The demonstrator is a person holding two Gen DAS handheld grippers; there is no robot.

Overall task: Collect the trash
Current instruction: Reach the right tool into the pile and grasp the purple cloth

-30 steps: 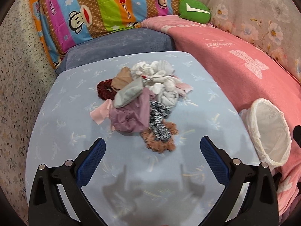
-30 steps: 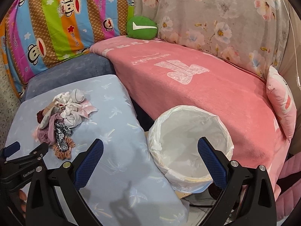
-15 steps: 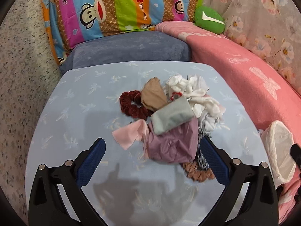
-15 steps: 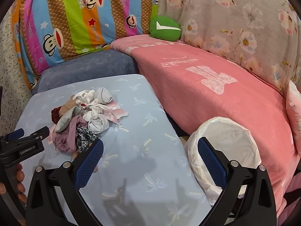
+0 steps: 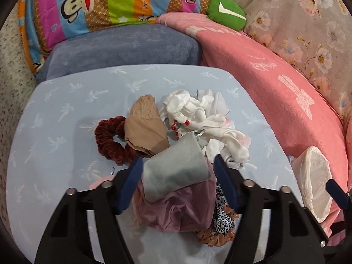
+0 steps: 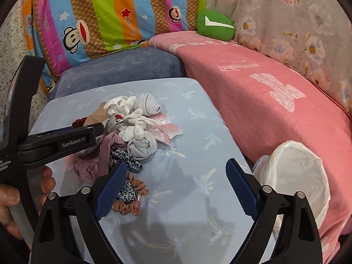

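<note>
Left tongs (image 5: pixel 178 168): closing round grey cloth (image 5: pixel 176 169) atop desk (image 5: pixel 55 132) pile, not yet pinching | right tongs (image 6: pixel 176 187): open, empty | bin (image 6: pixel 297 176): beside desk | risk: mauve fabric (image 5: pixel 176 209) beneath snags, dragging pile.

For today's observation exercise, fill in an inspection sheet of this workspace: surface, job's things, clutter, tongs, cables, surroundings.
Surface: light blue table cover with a pale plant print.
Job's things: one pile of rags, grey cloth on top; white-lined bin beside the table.
Clutter: nothing seen apart from the pile.
Tongs: left tongs have just been closing, astride the grey cloth; grip cannot be told. Right tongs open, just narrowed, nothing between them.
Cables: nothing seen.
Surroundings: pink blanket, striped monkey-print pillow, green cushion.
</note>
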